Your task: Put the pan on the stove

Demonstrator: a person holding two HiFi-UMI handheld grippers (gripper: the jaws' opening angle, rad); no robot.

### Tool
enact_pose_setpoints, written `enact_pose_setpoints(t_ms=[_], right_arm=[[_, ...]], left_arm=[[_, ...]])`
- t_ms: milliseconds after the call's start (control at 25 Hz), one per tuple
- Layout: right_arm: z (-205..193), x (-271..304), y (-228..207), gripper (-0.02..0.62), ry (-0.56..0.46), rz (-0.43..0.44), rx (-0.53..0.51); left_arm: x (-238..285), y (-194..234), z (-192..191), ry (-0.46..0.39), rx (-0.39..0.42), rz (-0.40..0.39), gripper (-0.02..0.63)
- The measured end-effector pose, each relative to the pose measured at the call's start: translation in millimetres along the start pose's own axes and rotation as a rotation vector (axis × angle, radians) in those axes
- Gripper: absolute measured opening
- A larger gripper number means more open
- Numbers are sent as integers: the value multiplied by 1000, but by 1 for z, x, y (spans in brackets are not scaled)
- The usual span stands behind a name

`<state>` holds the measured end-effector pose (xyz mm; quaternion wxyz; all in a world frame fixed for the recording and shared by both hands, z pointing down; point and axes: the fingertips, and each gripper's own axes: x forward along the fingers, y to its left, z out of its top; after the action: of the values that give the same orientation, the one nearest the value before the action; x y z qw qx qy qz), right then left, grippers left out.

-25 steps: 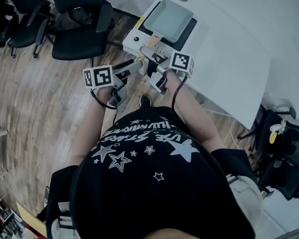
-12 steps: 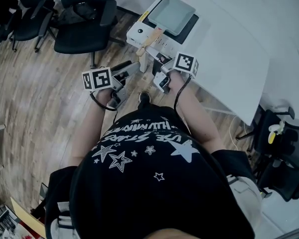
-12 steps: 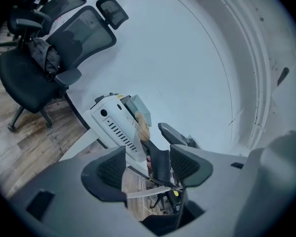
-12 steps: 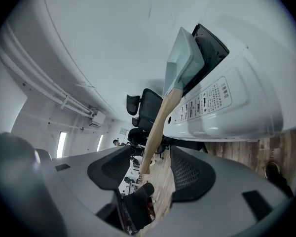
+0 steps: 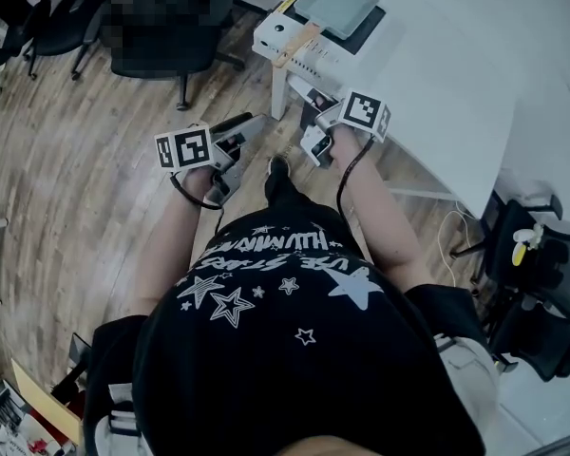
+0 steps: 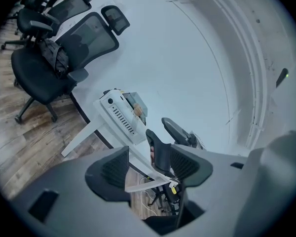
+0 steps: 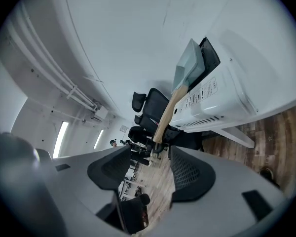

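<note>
Left gripper (image 5: 250, 127) and right gripper (image 5: 304, 93) gape empty, just off the table (image 5: 437, 65) edge. Pan (image 5: 337, 0) sits on stove (image 5: 277, 36).

Both forearms reach forward toward twelve o'clock, held level and near each other. The left hand-held gripper (image 6: 149, 164) and the right hand-held gripper (image 7: 153, 169) each have jaws apart, gripping nothing.

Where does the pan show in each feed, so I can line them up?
Head view: the pan is at the top edge, right of centre, sitting on the stove.
Left gripper view: small, just left of centre, on top of the stove.
Right gripper view: upper right, seen nearly edge-on, its wooden handle pointing down-left.
Shared landmark: the white stove with its vent slots.
</note>
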<state>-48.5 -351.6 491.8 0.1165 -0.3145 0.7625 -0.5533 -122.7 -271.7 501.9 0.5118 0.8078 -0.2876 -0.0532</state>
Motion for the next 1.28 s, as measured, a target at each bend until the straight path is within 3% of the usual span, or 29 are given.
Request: enact_pose_setpoints(t_ms=[280,600,800,1080,1280], right_arm=[[-43,-33,15,233,-15,-22,-49],[-71,-59,24,229,-3,-63,-119],[-78,-79,37,172,-7,-92,-185],[-81,-94,43,50,-35,-92,-218],[-82,-105,39,14,-48,-117,-222]], left_arm=[[-37,-27,-45,12,56,-24,262],[-57,-35,-61,-20,102,-4,242],[-65,-48,-66,-15,173,5,235],[-70,-63,-77,-5,204,-1,218],[-67,-58,-82,-4,223,53,179]])
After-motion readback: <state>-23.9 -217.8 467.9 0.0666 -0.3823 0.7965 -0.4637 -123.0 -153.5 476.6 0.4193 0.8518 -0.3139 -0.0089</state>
